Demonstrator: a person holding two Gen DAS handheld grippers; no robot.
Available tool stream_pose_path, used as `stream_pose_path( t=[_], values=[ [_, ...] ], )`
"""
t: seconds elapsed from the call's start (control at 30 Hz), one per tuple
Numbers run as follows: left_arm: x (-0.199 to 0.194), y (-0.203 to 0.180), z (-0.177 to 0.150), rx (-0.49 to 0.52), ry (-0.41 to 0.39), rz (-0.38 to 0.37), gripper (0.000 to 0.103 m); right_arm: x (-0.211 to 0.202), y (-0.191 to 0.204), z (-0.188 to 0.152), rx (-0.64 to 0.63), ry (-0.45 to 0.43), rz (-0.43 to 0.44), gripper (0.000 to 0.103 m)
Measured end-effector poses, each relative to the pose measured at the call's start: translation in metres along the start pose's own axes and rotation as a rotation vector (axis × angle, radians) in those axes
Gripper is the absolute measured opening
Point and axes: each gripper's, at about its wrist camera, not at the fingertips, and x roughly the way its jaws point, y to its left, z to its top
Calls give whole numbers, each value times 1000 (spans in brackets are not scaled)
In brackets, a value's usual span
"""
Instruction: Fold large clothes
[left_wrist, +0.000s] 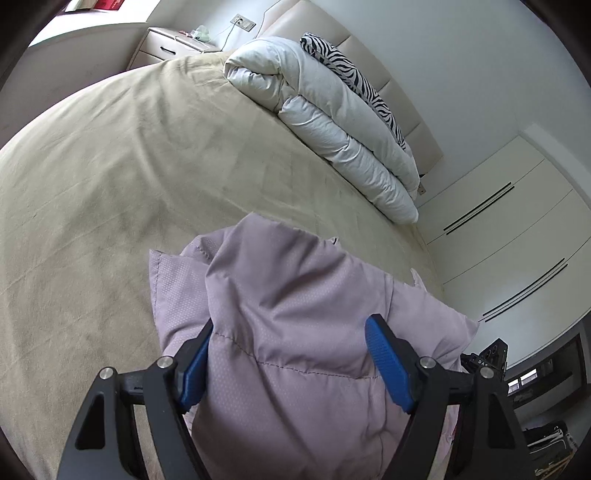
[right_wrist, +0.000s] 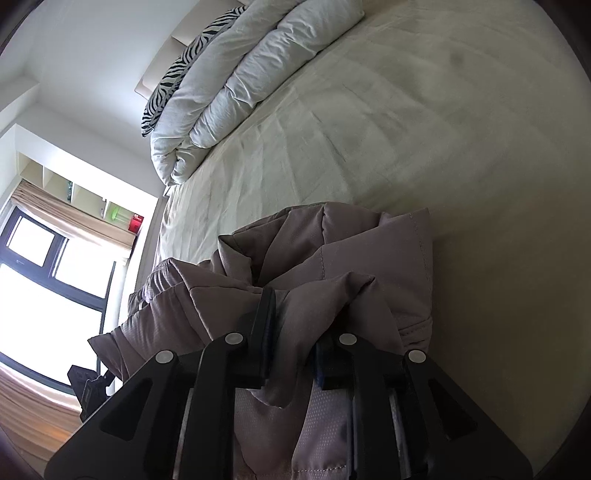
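Note:
A mauve padded jacket (left_wrist: 288, 317) lies bunched on the beige bed sheet (left_wrist: 110, 177) near the bed's front edge. My left gripper (left_wrist: 291, 332) is open, its blue pads (left_wrist: 388, 365) standing apart on either side of a fold of the jacket. In the right wrist view the same jacket (right_wrist: 332, 258) is heaped in front of me. My right gripper (right_wrist: 295, 325) is shut on a fold of the jacket, with cloth bulging up between and over the fingers.
A rolled white duvet (left_wrist: 332, 122) and a zebra-print pillow (left_wrist: 354, 74) lie at the head of the bed. A nightstand (left_wrist: 170, 44) stands beyond it. White wardrobe doors (left_wrist: 517, 240) are to the right. A window (right_wrist: 44, 280) shows in the right wrist view.

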Motion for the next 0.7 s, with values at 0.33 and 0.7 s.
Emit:
stream_pose_path(
  t=[0.33,0.7],
  values=[
    [4,-7,0,18,12,-15,69,-47,-9,-23,-39,22,234,99],
    [10,-9,2,57,44,25,56,-42,38,-32,-517,-40,-159,99]
  ],
)
